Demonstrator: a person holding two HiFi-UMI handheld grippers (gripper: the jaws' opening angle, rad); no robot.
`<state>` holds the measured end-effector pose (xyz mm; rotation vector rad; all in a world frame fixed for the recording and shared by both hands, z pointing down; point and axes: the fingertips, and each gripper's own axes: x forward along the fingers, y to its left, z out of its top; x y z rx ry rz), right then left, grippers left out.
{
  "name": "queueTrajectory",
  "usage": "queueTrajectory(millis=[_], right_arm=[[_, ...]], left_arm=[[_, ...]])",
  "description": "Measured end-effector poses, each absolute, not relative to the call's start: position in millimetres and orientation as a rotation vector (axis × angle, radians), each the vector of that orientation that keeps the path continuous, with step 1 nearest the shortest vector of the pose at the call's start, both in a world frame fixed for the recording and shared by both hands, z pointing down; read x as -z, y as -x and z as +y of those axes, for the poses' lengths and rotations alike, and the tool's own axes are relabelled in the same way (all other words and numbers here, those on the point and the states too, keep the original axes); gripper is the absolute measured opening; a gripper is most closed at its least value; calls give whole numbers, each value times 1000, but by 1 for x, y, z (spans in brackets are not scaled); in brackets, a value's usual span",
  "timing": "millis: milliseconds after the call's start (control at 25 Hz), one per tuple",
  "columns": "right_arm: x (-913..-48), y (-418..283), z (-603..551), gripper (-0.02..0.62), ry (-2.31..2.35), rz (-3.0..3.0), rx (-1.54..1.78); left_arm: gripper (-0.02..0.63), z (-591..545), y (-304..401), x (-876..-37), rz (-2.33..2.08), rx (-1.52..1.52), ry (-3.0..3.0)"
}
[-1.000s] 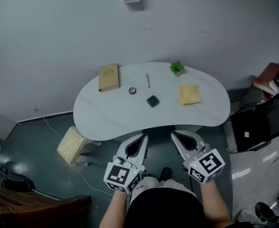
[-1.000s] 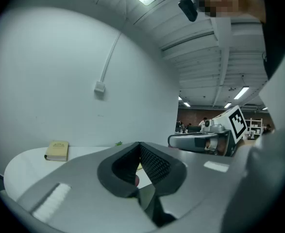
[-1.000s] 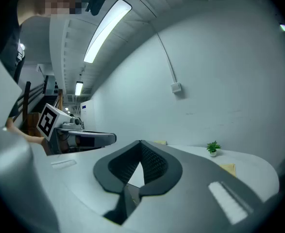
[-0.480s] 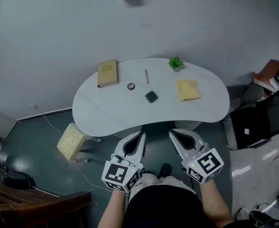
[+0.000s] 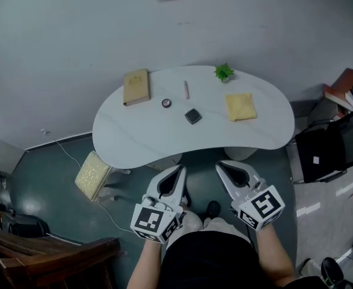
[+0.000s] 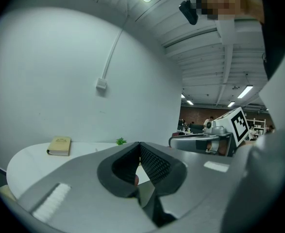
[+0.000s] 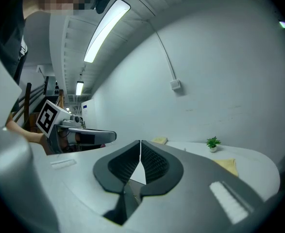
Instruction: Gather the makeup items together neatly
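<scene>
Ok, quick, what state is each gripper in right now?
Left gripper: closed, holding nothing.
Right gripper: closed, holding nothing.

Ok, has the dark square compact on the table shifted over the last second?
No. The compact sits as before relative to the book, round pot and stick on the table; only the camera shifted.

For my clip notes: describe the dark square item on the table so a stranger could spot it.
Find the white kidney-shaped table by the grey wall. Near its middle lie three small things: a thin stick, a small round disc and the dark case. The case is nearest the person and the only square, dark one.
</scene>
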<state>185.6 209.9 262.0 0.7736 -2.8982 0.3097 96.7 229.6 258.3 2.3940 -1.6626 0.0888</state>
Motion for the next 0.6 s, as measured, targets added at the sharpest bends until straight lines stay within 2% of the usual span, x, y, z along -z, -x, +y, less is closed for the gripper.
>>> queueTrajectory(millis=[280, 600], right_arm=[[-269, -171, 199, 16, -734, -2883, -313], [-279, -143, 172, 87, -722, -2852, -315]], left_arm=[[15, 219, -85, -265, -1661, -117, -2383], [58, 192, -61, -274, -1652, -137, -2419]])
